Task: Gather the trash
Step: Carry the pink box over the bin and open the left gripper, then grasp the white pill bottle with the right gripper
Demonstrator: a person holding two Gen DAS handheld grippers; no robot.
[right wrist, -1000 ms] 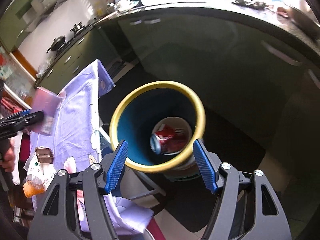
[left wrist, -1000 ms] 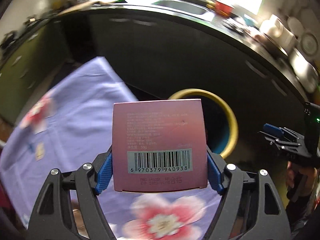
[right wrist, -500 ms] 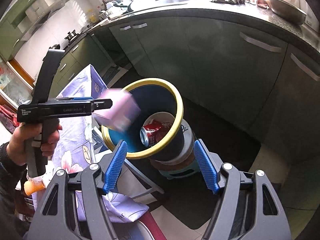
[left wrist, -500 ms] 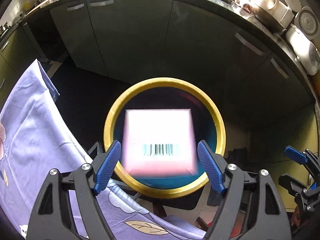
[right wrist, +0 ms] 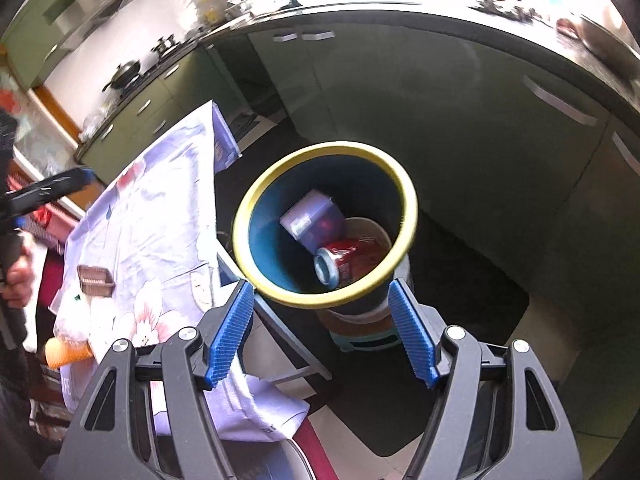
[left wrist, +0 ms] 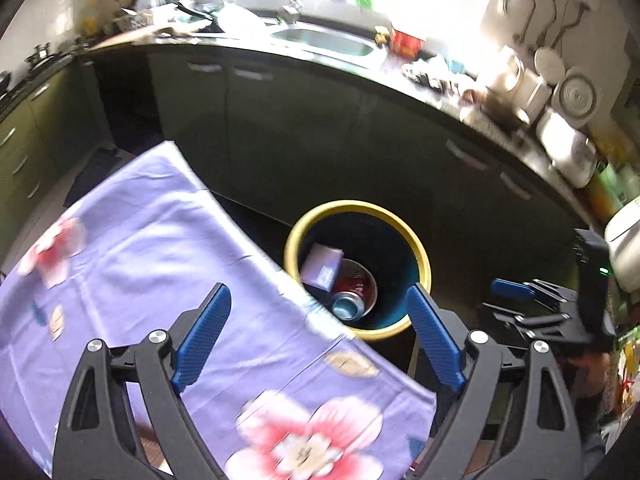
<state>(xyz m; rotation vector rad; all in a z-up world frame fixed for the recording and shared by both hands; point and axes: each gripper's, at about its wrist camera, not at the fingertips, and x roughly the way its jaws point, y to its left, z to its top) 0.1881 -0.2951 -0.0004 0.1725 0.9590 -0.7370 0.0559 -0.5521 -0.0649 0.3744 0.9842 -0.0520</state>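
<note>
A blue bin with a yellow rim (left wrist: 420, 252) stands off the table's far edge; it also shows in the right wrist view (right wrist: 324, 300). Inside lie the pink box (left wrist: 322, 266) (right wrist: 310, 220) and a red can (left wrist: 352, 296) (right wrist: 342, 262). My left gripper (left wrist: 316, 328) is open and empty, over the lilac flowered tablecloth (left wrist: 132, 264). My right gripper (right wrist: 320, 332) is open and empty, hovering just short of the bin; it shows at the right in the left wrist view (left wrist: 520, 300). On the cloth lie a brown tray (right wrist: 94, 280) and an orange thing (right wrist: 64, 352) by a crumpled white wrapper.
Dark green kitchen cabinets (left wrist: 320, 128) and a cluttered counter with a sink (left wrist: 324, 38) curve behind the bin. The bin rests on a small stool (right wrist: 364, 338). The left gripper shows at the left edge of the right wrist view (right wrist: 52, 188).
The left gripper opened and let go of the pink box, which fell into the bin. The left gripper has drawn back over the tablecloth. The right gripper stays near the bin.
</note>
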